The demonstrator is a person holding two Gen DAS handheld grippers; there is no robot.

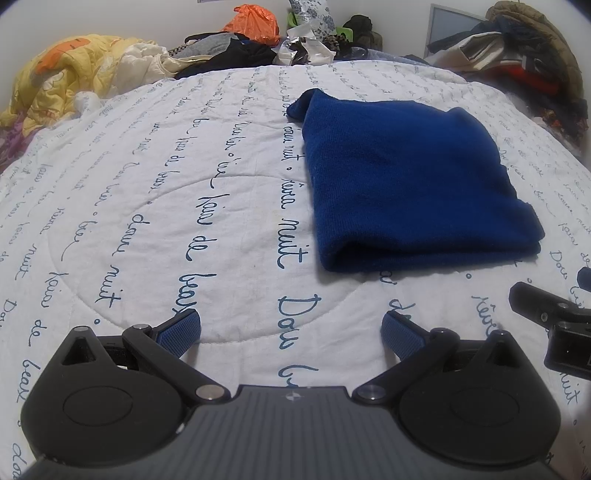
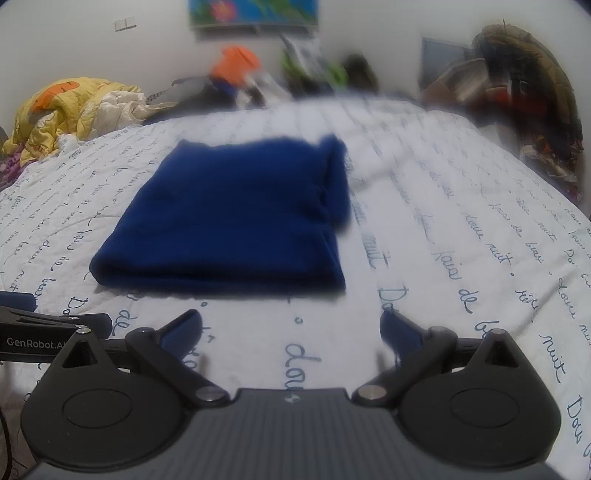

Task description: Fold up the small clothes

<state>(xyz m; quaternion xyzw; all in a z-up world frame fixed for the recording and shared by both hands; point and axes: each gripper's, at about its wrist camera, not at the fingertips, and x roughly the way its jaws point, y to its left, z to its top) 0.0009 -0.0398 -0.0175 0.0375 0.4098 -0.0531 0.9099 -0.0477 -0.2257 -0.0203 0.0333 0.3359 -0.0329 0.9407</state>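
A dark blue knit garment (image 1: 406, 177) lies folded into a rough rectangle on the white quilt (image 1: 166, 206); a small flap sticks out at its far left corner. In the right wrist view the garment (image 2: 229, 218) lies ahead and left of centre. My left gripper (image 1: 291, 328) is open and empty, above the quilt, short of the garment's near fold and to its left. My right gripper (image 2: 291, 328) is open and empty, just short of the near fold. Part of the right gripper (image 1: 554, 317) shows at the left view's right edge.
The quilt (image 2: 461, 240) carries blue script lettering. A yellow blanket (image 1: 74, 74) is heaped at the far left. A clutter of clothes and an orange bag (image 1: 255, 22) lines the far edge. Piled clothes (image 1: 524, 70) stand at the far right.
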